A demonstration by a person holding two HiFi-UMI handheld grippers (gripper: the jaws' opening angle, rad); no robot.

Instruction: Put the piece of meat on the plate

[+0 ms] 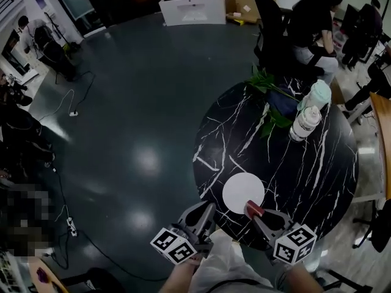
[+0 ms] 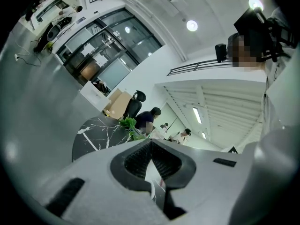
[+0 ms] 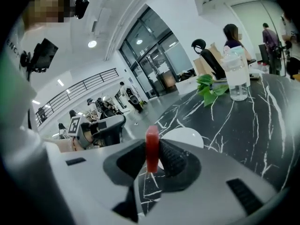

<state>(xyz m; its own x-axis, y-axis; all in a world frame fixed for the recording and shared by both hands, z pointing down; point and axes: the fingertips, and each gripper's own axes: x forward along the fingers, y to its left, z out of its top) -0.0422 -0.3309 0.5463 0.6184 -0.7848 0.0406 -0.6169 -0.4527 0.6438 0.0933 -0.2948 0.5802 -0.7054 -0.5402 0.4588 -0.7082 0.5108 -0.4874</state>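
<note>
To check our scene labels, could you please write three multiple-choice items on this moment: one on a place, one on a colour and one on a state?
1. Where is the white plate?
A. on the floor
B. on the black table
C. on a chair
2. What colour is the piece of meat?
A. red
B. green
C. white
3. How is the right gripper?
A. open, empty
B. shut, empty
C. shut on the piece of meat
Key: 1 B, it lies on the marbled top; 2 A, it shows red in both views; 3 C, its fingers clamp the meat.
</note>
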